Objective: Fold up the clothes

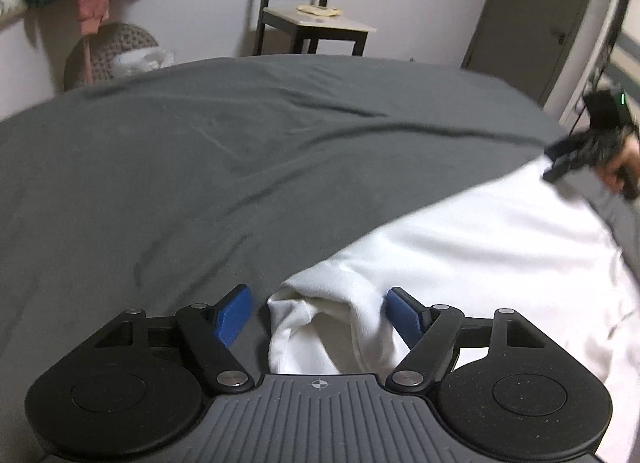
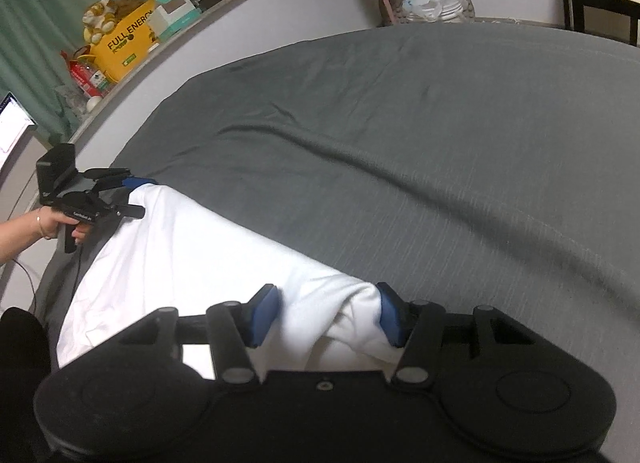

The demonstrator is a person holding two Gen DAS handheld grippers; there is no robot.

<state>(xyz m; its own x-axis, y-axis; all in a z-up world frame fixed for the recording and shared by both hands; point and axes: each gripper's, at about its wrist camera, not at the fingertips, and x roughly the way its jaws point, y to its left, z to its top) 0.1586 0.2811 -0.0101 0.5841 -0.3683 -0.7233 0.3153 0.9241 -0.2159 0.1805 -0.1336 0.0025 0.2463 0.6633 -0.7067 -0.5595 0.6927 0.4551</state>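
A white garment (image 1: 472, 247) lies on the near edge of a bed with a dark grey sheet (image 1: 224, 151). My left gripper (image 1: 320, 313) is open, its blue pads (image 1: 236, 315) on either side of a bunched white corner. My right gripper (image 2: 326, 313) is open too, with another white corner (image 2: 344, 303) between its blue pads (image 2: 264, 319). The garment (image 2: 192, 247) stretches between the two grippers. Each gripper shows in the other's view: the right one (image 1: 560, 163) at the far edge of the cloth, the left one (image 2: 136, 195) at the left corner.
A small table (image 1: 320, 23) and a chair back stand beyond the bed by the wall. A round knitted pouf (image 1: 108, 51) with a plastic bag sits at the far left. A ledge with boxes, a yellow bag (image 2: 124, 43) and green curtains runs along the bed's left side. A grey door (image 1: 532, 19) is far right.
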